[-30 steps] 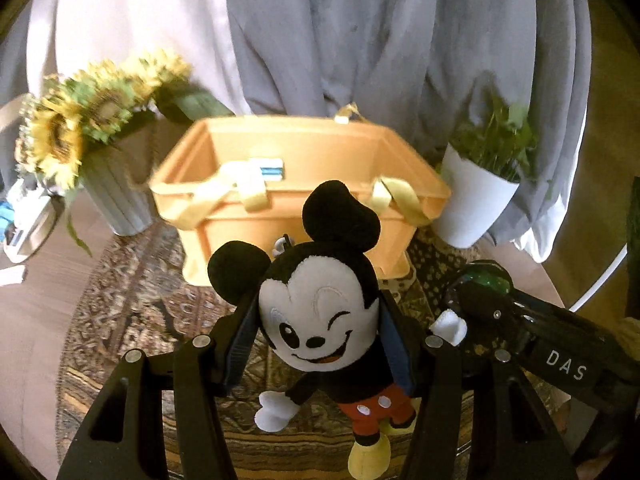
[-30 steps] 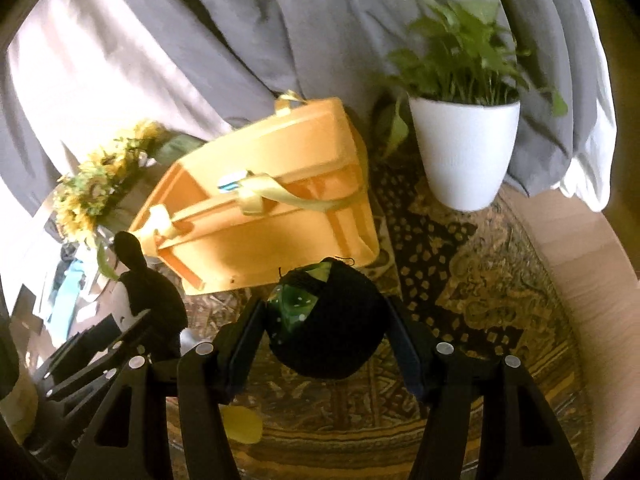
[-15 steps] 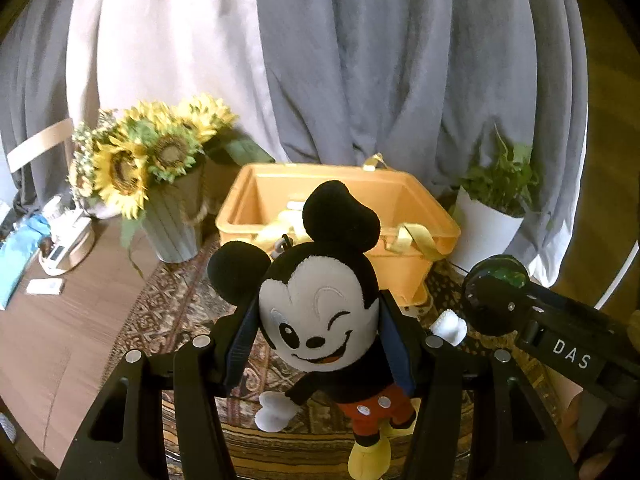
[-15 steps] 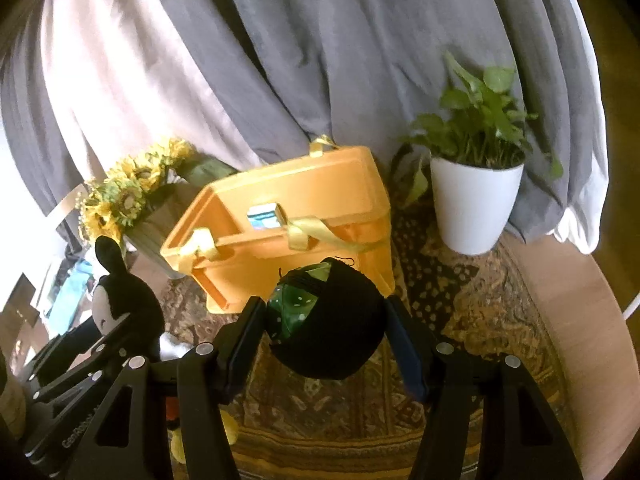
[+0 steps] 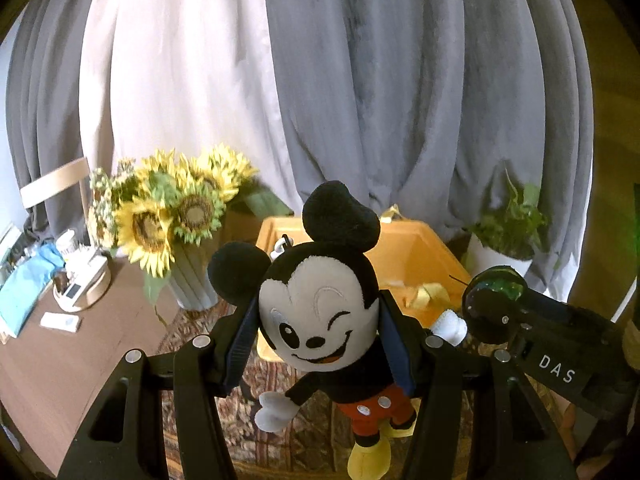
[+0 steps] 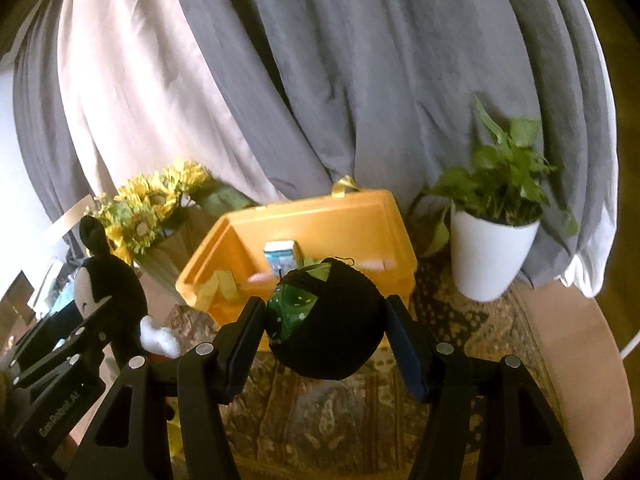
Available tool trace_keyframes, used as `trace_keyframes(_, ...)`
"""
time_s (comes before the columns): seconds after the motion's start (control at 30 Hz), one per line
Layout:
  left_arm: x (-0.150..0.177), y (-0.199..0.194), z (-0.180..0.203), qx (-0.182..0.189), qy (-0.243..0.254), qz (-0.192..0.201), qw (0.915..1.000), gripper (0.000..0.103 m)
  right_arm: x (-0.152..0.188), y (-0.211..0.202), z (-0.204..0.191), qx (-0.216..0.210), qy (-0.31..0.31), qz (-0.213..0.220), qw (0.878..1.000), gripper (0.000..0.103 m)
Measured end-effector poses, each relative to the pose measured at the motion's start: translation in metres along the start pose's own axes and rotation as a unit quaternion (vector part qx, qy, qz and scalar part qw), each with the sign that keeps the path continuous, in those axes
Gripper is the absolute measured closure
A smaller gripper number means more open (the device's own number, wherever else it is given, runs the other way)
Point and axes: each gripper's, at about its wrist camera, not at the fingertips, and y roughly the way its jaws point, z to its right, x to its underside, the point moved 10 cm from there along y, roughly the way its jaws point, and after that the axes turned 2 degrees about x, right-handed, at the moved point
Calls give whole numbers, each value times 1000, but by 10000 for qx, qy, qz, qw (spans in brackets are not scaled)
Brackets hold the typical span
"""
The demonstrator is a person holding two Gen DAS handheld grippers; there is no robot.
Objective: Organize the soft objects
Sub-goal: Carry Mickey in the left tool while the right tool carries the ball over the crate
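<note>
My left gripper point(image 5: 318, 320) is shut on a Mickey Mouse plush point(image 5: 320, 316), gripped by the head, held in the air in front of an orange basket point(image 5: 412, 256). My right gripper point(image 6: 326, 320) is shut on a round black and green soft toy point(image 6: 332, 332), also held above the rug in front of the orange basket point(image 6: 316, 220). The basket is open and has yellow ribbon handles and a small blue box point(image 6: 282, 258) inside. The Mickey plush also shows at the left of the right wrist view point(image 6: 106, 288); the black toy shows at the right of the left wrist view point(image 5: 496, 292).
A vase of sunflowers point(image 5: 172, 216) stands left of the basket and a white potted plant point(image 6: 492, 256) right of it. All stand on a patterned rug point(image 6: 460, 320) on a wooden table. Grey and white curtains hang behind. Small items point(image 5: 76, 284) lie at far left.
Both grippers have risen and drawn back from the basket with their toys still held. The basket now looks smaller and farther, and more curtain shows.
</note>
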Motion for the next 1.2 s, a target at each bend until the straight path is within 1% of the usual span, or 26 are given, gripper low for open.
trace_keyframes(0.23, -30, 12, -2, 19, 18, 192, 9998, 46, -29, 14, -5, -27, -14, 104, 9999, 41)
trace_keyframes(0.4, -50, 29, 0, 55, 10, 214, 9998, 46, -44, 36, -4, -96, 8, -45, 9999, 41)
trace_keyframes(0.5, -61, 40, 0, 68, -2, 215, 9997, 46, -54, 46, -1, -90, 44, -66, 9999, 41)
trace_keyframes(0.7, -86, 62, 7, 3, 242, 300, 9993, 46, -77, 69, 6, 16, -22, -91, 10000, 41)
trace_keyframes(0.87, -110, 85, 9, -23, 257, 391, 9989, 46, -95, 89, 10, 79, -79, -131, 9999, 41)
trace_keyframes(1.0, -122, 110, 8, -70, 176, 274, 9994, 46, -100, 109, 10, 120, -264, -270, 9992, 41)
trace_keyframes(1.2, -124, 148, 1, -120, -81, 62, 9999, 46, -97, 139, 12, 206, -483, -529, 9972, 41)
